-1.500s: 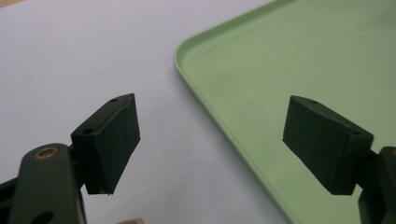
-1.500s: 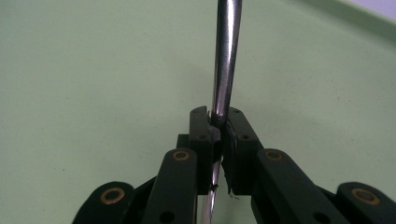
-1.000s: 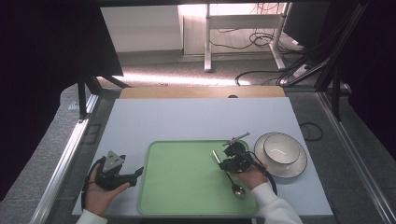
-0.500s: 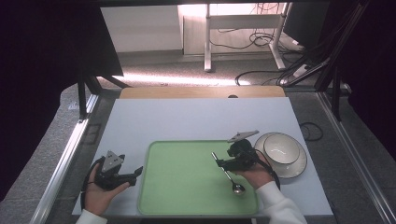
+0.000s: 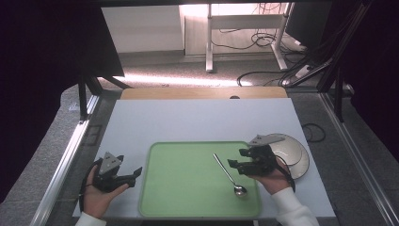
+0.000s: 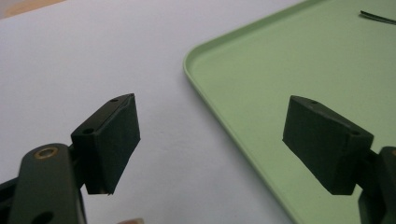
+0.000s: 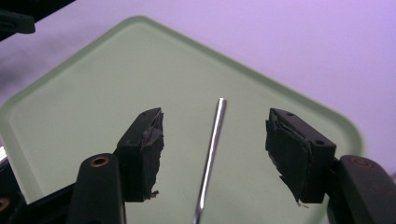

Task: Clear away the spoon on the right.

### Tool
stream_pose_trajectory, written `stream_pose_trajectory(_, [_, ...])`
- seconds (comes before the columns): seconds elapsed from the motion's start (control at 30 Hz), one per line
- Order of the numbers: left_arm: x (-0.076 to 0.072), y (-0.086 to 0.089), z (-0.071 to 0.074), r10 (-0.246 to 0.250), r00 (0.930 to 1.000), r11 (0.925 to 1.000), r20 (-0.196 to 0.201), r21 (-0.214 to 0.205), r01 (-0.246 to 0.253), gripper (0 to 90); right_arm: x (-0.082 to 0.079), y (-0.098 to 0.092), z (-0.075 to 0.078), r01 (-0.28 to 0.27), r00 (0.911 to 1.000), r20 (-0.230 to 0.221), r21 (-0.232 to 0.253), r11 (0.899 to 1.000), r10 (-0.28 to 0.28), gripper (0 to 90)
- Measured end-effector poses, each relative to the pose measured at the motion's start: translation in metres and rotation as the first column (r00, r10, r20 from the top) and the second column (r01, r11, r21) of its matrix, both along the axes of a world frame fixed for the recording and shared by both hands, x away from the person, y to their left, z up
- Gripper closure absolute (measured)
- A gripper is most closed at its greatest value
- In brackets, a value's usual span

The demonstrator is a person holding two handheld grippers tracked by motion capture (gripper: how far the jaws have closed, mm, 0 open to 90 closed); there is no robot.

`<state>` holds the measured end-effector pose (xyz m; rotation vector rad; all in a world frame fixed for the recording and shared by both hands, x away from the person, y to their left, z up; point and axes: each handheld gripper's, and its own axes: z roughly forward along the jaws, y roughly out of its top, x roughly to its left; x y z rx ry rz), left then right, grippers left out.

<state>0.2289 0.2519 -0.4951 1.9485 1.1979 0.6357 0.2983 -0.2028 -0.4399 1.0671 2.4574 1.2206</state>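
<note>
A slim metal spoon (image 5: 227, 174) lies on the pale green plastic tray (image 5: 188, 207) near the desk's (image 5: 197, 120) front edge, seemingly placed. Both tools, right (image 5: 237, 157) and left (image 5: 136, 173), gape wide and empty; a white ceramic plate (image 5: 297, 155) waits off-tray at the right.

High view: fixed overhead, person's side, looks forward and down; takes in the whole white table (image 5: 197, 120), the green tray (image 5: 188, 179) and floor beyond.
Left gripper view: rides low, close above the table (image 6: 93, 56), looks along its own jaws across the tray's (image 6: 261, 70) near rounded corner.
Right gripper view: close above the tray (image 7: 116, 84), looks down between its jaws along the spoon (image 7: 211, 149) handle.
Shared by all three views: tray surface; the spoon (image 5: 228, 175) shared by high and right views
</note>
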Motion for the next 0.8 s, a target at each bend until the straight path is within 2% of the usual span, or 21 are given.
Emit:
stream_pose_trajectory(0.23, [0.000,-0.002,0.001,-0.011,0.9999,0.9999,-0.001,0.004,0.011,18.6,-0.014,-0.034,-0.003,0.052,0.9980,0.033,0.049,0.997,-0.053,37.0])
stream_pose_trajectory(0.4, [0.001,-0.004,0.001,-0.013,0.9999,0.9999,0.000,0.002,0.013,18.6,-0.017,-0.054,-0.008,0.096,0.9949,0.024,0.075,0.993,-0.098,36.4])
stream_pose_trajectory(0.53, [0.002,-0.004,0.000,-0.014,0.9999,0.9999,-0.005,0.008,0.015,18.6,-0.017,-0.060,-0.009,0.114,0.9931,0.018,0.077,0.990,-0.116,36.2])
stream_pose_trajectory(0.8, [0.002,-0.005,0.001,-0.015,0.9999,0.9998,-0.002,0.009,0.015,18.6,-0.017,-0.058,-0.010,0.108,0.9936,0.027,0.063,0.992,-0.109,35.3])
